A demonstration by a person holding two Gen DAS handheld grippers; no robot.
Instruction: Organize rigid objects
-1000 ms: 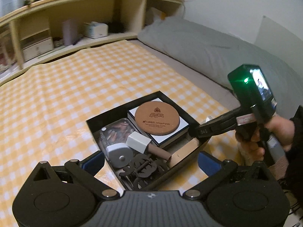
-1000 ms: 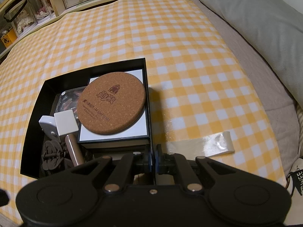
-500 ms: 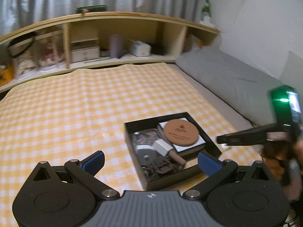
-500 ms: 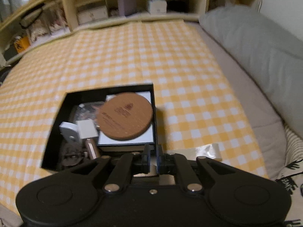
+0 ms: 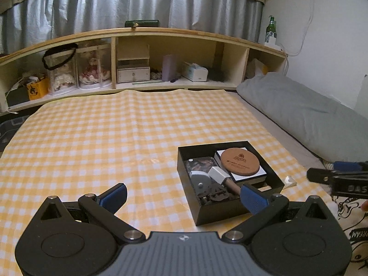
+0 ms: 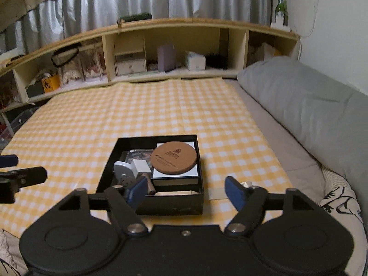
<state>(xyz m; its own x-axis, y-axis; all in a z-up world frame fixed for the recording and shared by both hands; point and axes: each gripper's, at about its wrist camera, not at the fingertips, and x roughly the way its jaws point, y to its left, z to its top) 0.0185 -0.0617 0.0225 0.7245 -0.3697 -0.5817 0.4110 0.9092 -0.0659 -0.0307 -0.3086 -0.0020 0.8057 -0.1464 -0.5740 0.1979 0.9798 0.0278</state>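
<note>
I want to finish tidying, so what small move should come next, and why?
Probably none beyond resting both tools: the left tool and right tool are open and hold nothing, and the coaster and other items already sit inside the box. Only a clear scrap lies on the cloth beside it.

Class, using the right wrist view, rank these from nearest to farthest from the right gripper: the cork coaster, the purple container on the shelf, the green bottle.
1. Cork coaster, in the black box just ahead of the right gripper.
2. Purple container, middle shelf compartment.
3. Green bottle, atop the shelf, far right.
</note>
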